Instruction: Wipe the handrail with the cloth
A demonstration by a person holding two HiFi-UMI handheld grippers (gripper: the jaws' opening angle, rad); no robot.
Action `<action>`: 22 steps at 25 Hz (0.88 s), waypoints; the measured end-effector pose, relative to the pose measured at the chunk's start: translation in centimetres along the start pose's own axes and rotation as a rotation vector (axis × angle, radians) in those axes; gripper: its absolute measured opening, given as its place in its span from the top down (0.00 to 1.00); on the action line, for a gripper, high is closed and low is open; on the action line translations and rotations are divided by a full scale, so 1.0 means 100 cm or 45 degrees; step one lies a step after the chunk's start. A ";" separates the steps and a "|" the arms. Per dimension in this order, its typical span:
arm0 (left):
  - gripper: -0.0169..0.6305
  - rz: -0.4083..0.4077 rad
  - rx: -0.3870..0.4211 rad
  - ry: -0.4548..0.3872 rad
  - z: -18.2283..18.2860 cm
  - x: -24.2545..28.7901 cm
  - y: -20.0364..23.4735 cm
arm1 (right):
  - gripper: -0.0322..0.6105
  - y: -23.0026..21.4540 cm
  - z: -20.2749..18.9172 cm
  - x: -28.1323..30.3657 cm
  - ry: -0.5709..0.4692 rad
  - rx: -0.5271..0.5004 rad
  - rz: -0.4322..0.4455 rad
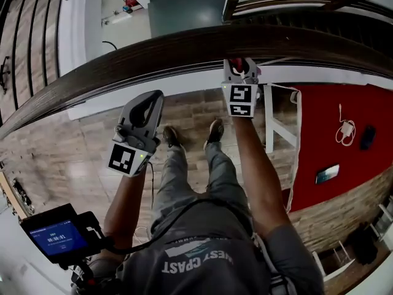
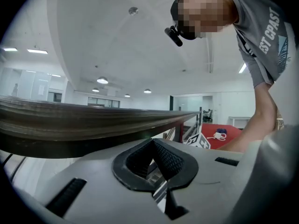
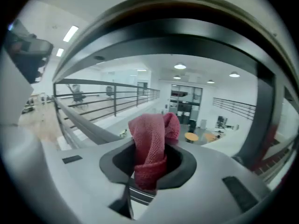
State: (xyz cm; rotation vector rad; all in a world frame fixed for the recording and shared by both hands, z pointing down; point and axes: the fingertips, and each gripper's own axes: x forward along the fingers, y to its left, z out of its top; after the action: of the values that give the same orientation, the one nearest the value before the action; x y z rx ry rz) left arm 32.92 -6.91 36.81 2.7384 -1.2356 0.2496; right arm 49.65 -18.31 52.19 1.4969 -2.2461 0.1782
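Note:
A dark wooden handrail point(image 1: 184, 51) curves across the head view from lower left to upper right. My right gripper point(image 1: 241, 66) reaches up to the rail's near edge, shut on a red cloth point(image 1: 236, 62). In the right gripper view the red cloth point(image 3: 152, 146) bulges out between the closed jaws, with the handrail point(image 3: 187, 22) arching just above. My left gripper point(image 1: 146, 106) hangs lower, below the rail and apart from it, jaws shut and empty. In the left gripper view the handrail point(image 2: 84, 125) runs across above the left gripper point(image 2: 154, 160).
Black railing bars point(image 1: 31, 29) stand at the upper left. A red carpet point(image 1: 344, 140) with a white charger lies at the right beside a white frame point(image 1: 279, 125). Wooden floor shows below the person's feet. A small screen point(image 1: 58, 235) sits at the lower left.

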 end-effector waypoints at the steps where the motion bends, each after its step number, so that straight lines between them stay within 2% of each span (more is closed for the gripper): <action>1: 0.96 -0.003 -0.002 0.005 0.000 0.002 -0.001 | 0.83 0.020 0.004 -0.002 -0.015 -0.024 0.077; 2: 0.96 -0.004 -0.003 0.005 0.001 0.003 -0.002 | 0.83 0.025 0.007 -0.009 -0.035 -0.034 0.100; 3: 0.96 -0.005 -0.003 0.003 0.002 0.004 -0.003 | 0.83 0.014 0.009 -0.018 -0.059 -0.025 0.061; 6: 0.96 -0.002 0.001 0.002 0.004 0.000 -0.001 | 0.83 -0.074 -0.006 -0.052 -0.067 0.077 -0.236; 8: 0.96 0.003 0.001 -0.009 0.006 -0.004 0.002 | 0.83 -0.107 -0.024 -0.055 -0.013 0.110 -0.330; 10: 0.96 0.011 -0.003 -0.006 0.004 -0.006 0.003 | 0.83 -0.087 -0.023 -0.041 -0.003 0.052 -0.272; 14: 0.97 0.022 -0.010 0.012 -0.001 -0.006 0.004 | 0.83 0.034 0.015 -0.008 -0.068 -0.056 0.051; 16: 0.96 0.017 -0.003 -0.034 0.004 -0.003 0.003 | 0.83 0.067 0.023 -0.003 -0.089 -0.067 0.162; 18: 0.96 0.026 0.007 -0.066 0.007 -0.004 0.007 | 0.83 0.049 0.023 -0.012 -0.118 -0.050 0.114; 21: 0.97 0.079 0.001 -0.025 -0.006 -0.033 0.042 | 0.83 -0.016 0.004 -0.029 -0.104 0.009 -0.151; 22: 0.96 0.098 -0.007 -0.020 -0.013 -0.049 0.062 | 0.83 -0.022 -0.002 -0.027 -0.073 0.027 -0.212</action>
State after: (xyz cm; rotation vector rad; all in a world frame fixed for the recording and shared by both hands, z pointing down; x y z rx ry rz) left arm 24.94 -7.11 37.36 2.6964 -1.3454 0.2328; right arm 52.56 -16.86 50.98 1.7111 -2.1565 0.1096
